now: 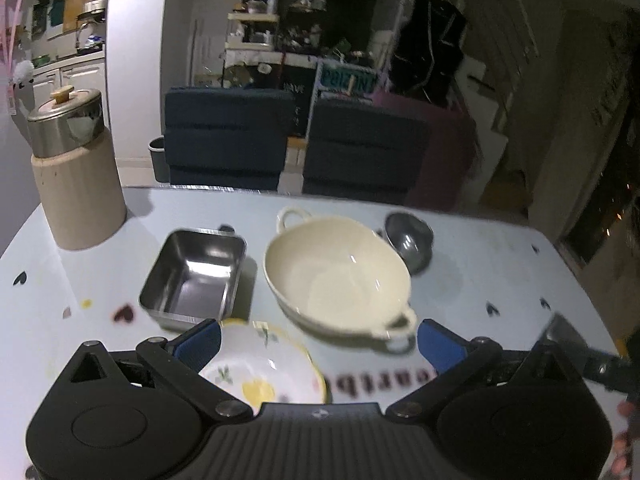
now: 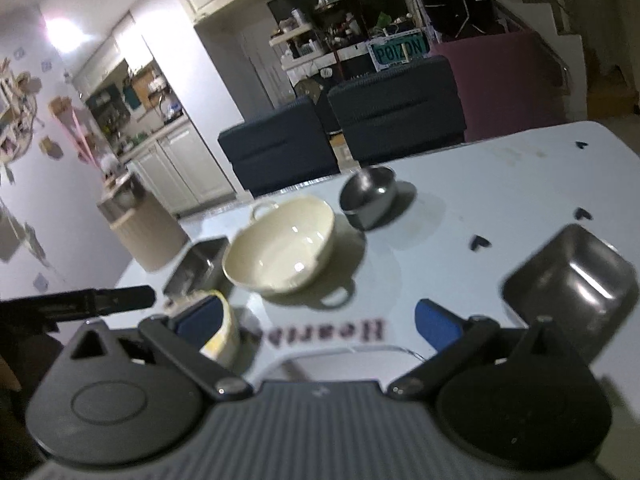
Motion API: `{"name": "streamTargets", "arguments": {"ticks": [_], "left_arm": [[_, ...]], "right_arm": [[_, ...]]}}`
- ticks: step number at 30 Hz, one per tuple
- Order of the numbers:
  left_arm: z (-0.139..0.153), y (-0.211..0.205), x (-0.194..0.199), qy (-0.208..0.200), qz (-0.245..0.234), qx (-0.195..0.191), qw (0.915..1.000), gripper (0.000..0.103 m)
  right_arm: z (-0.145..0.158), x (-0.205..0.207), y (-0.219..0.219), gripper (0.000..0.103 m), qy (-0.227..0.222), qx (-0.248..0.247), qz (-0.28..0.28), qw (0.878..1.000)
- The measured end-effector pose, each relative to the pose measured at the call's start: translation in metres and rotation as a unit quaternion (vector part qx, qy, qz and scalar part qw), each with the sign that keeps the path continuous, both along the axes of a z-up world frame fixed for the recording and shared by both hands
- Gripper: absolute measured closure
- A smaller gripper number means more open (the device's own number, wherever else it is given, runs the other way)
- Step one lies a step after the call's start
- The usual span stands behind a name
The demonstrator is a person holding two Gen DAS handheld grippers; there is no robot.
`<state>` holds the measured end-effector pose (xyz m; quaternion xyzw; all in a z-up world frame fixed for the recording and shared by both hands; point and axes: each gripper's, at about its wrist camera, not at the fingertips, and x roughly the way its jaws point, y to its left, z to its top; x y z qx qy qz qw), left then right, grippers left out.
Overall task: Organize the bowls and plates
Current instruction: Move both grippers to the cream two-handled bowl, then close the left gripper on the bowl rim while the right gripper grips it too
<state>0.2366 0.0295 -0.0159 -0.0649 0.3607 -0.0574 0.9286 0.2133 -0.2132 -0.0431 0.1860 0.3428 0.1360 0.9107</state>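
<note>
While your left gripper [image 1: 318, 344] hung over the table [image 1: 500, 280], its blue fingers [image 1: 200, 342] stood wide apart and held nothing. In the left wrist view the cream two-handled bowl [image 1: 336, 276] served as the landmark in the middle of the table: the square steel tray [image 1: 192, 276] sat just to its left, the small round steel bowl [image 1: 410, 242] touched or nearly touched its far right rim, and the flowered plate [image 1: 264, 372] lay in front of it to the left, under your left finger. A lidded beige canister [image 1: 78, 176] stood well to the left of the cream bowl, near the table's far corner. In the right wrist view your right gripper [image 2: 318, 326] was likewise spread open and empty. From there the cream two-handled bowl [image 2: 280, 254] lay ahead, the round steel bowl [image 2: 370, 196] just behind it to the right, the square tray [image 2: 196, 268] beside it on the left, and the flowered plate [image 2: 222, 332] nearer you on the left. A second steel tray [image 2: 572, 284] sat well to the right of the cream bowl, apart from your right finger.
</note>
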Motion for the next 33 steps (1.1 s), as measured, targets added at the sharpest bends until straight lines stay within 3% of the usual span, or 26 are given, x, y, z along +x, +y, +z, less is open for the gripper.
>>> {"name": "streamTargets", "arguments": {"ticks": [6,12,19,23,27,29,30,33], "left_arm": [[-0.001,0.007,0.032,-0.029,0.018,-0.013,0.9993,0.000],[-0.014,0.002,0.056,-0.031,0.014,-0.008,0.9994,0.002],[-0.028,0.003,0.080,-0.037,0.013,-0.026,0.9989,0.012],[-0.036,0.005,0.090,-0.036,0.015,-0.032,0.9987,0.017],[-0.043,0.004,0.097,-0.028,0.013,-0.031,0.9990,0.022],[-0.046,0.006,0.098,-0.023,0.014,-0.032,0.9991,0.025],[-0.048,0.007,0.099,-0.020,0.015,-0.033,0.9991,0.027],[-0.054,0.011,0.100,-0.010,0.023,-0.037,0.9990,0.029]], "right_arm": [[-0.007,0.041,0.025,0.000,0.016,0.035,-0.027,0.999],[-0.027,0.085,0.041,0.002,0.065,0.073,-0.055,0.994],[-0.065,0.119,0.049,0.031,0.139,0.131,-0.085,0.978],[-0.092,0.129,0.050,0.046,0.175,0.172,-0.111,0.963],[-0.112,0.136,0.055,0.052,0.196,0.197,-0.127,0.952],[-0.118,0.139,0.055,0.076,0.199,0.208,-0.135,0.948],[-0.119,0.139,0.055,0.081,0.193,0.213,-0.134,0.948],[-0.114,0.136,0.059,0.082,0.181,0.188,-0.117,0.958]]}}
